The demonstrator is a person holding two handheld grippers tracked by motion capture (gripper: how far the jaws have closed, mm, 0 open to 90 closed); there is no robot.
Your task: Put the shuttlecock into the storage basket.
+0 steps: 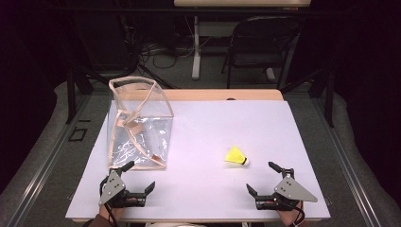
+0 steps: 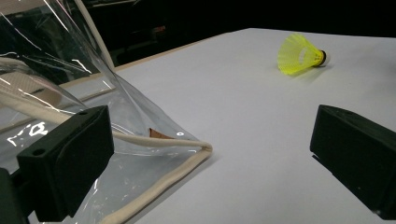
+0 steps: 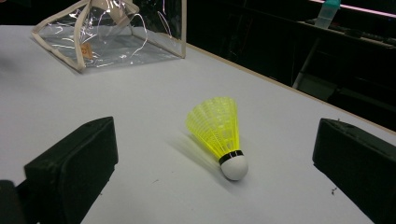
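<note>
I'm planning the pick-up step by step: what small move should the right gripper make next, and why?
Probably ease the right gripper forward toward the yellow shuttlecock. Its fingers stand wide open with nothing between them, and the shuttlecock lies on its side on the white table just ahead of them, untouched.

Table (image 1: 203, 127): it is lying across the middle of your high view, with a chair (image 1: 257, 42) standing behind it at the upper right. Bag (image 1: 138, 124): it is sitting on the table at the left of the frame. Shuttlecock (image 1: 236, 156): it is lying on its side right of centre, well apart from the bag. Your left gripper (image 1: 140, 177) is resting at lower left, just before the bag's near corner. Your right gripper (image 1: 259, 177) is sitting at lower right, just below the shuttlecock.
</note>
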